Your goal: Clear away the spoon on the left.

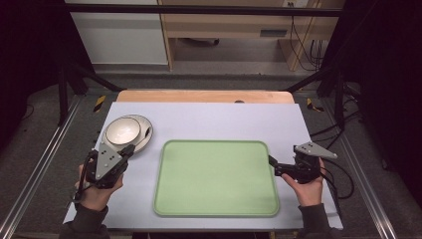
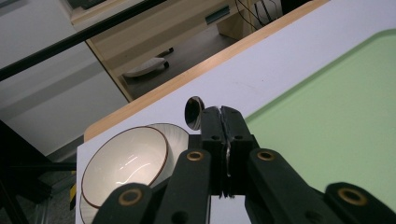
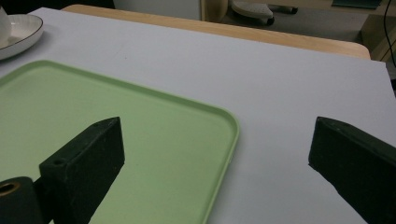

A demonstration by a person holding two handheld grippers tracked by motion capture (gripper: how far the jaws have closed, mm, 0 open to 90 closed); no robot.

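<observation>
One-handed, gripped a small dark spoon [image 2: 194,112] by its handle in the tightly closed left gripper [image 2: 220,112], mid-frame in the left gripper view, poised just beside the cream bowl [image 1: 122,130] on its plate [image 1: 141,119] at upper left of the high view, likely for carrying across. Held the right gripper [image 3: 217,126] spread wide, grasping nothing, by the right rim of the green tray [image 1: 216,177], probably ready to steady it.

I see a green tray [image 1: 216,179] lying flat in the middle of a white sheet [image 1: 209,122] that covers the wooden desk [image 1: 204,96]. At the sheet's far left a white bowl [image 1: 122,130] sits on a plate [image 1: 146,138], near the tray but apart from it. Behind the desk I make out a wooden cabinet [image 1: 224,20] and black cables [image 1: 303,45].
</observation>
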